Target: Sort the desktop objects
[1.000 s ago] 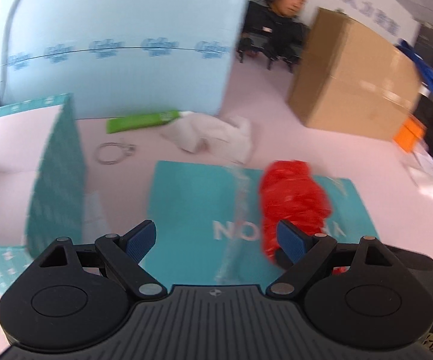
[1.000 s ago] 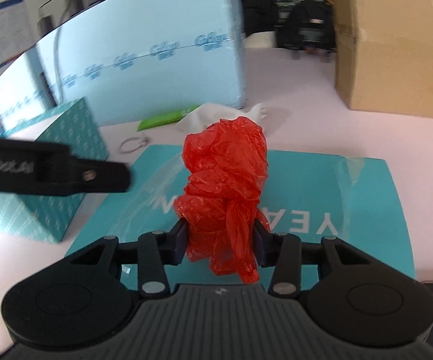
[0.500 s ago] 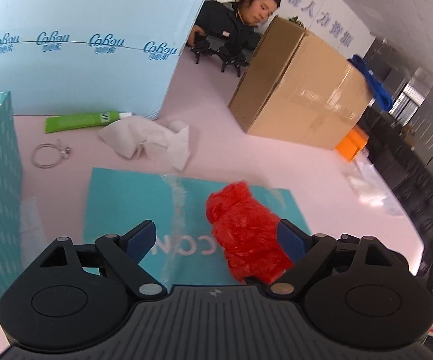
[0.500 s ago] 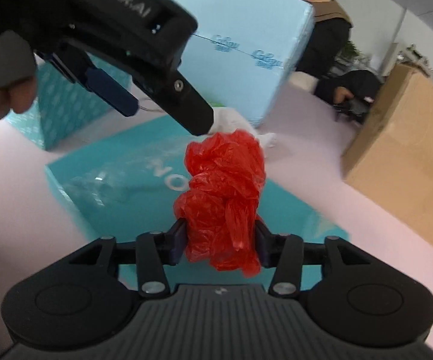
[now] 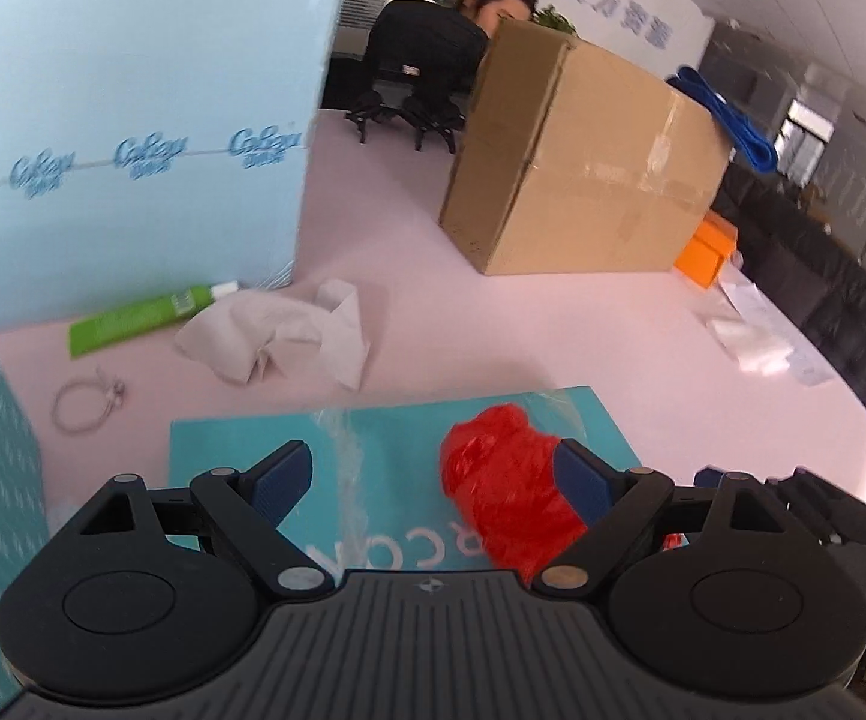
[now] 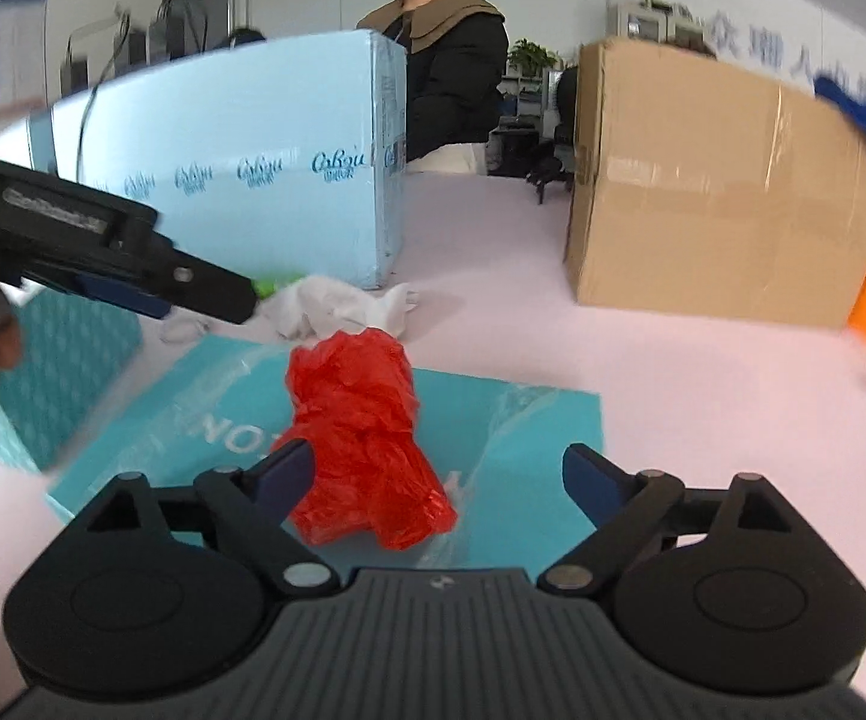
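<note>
We are at the release step: our right gripper has just been opening its jaws and now stands wide, with the red plastic bag let go and resting on the teal flat box. Our left gripper is wide too and holds nothing. Next, we judge, comes another loose item, perhaps the crumpled white tissue or the green tube, which needs a reach past the box.

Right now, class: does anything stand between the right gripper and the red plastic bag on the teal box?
Nothing visible does. The right gripper has just opened, and the red plastic bag lies free between its spread jaws on the teal box. The left gripper sits off to the side, not between them.
</note>
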A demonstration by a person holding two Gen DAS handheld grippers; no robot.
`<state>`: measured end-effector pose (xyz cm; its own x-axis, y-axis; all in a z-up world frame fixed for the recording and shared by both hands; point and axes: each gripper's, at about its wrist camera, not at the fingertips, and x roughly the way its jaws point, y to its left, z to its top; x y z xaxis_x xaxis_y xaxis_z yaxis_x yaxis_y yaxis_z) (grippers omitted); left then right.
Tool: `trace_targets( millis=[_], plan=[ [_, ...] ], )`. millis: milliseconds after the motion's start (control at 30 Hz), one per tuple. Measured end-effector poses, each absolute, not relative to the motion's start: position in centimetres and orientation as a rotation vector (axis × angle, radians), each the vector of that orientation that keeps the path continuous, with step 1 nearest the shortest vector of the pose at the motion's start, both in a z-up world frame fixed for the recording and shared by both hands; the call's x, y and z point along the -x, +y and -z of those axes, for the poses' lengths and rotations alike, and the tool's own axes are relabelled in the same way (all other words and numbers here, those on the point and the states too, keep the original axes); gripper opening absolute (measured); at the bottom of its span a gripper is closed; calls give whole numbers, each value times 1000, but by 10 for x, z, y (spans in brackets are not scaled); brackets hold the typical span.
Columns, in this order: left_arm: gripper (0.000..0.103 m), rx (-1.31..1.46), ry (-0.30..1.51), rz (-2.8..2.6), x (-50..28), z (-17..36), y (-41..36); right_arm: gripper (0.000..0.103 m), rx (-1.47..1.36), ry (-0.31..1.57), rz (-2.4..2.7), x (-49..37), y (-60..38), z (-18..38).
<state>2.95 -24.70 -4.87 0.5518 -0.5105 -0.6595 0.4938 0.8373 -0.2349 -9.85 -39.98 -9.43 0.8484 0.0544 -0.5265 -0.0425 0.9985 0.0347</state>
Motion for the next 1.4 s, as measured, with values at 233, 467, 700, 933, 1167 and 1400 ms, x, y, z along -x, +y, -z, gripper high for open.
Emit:
trace_targets(
  millis=[233,467,700,933,1167,1400],
  plan=[
    [86,-25,827,651,-48,49,-287,92,24,566,-82,99,-384,99],
    [86,-147,857,699,-51,70,-323,92,30,574,-136,95,-370,108],
    [19,-115,910,649,-60,81,-323,47,27,632,-125,85,-367,114],
    [17,-130,894,669,-55,75,-309,45,-8,612,-118,88,-370,108],
    [17,-102,895,627,-48,78,-291,45,-21,619,-75,89,-373,114],
    [16,-46,905,593,-40,81,-272,44,-113,632,-37,90,-386,116]
  ],
)
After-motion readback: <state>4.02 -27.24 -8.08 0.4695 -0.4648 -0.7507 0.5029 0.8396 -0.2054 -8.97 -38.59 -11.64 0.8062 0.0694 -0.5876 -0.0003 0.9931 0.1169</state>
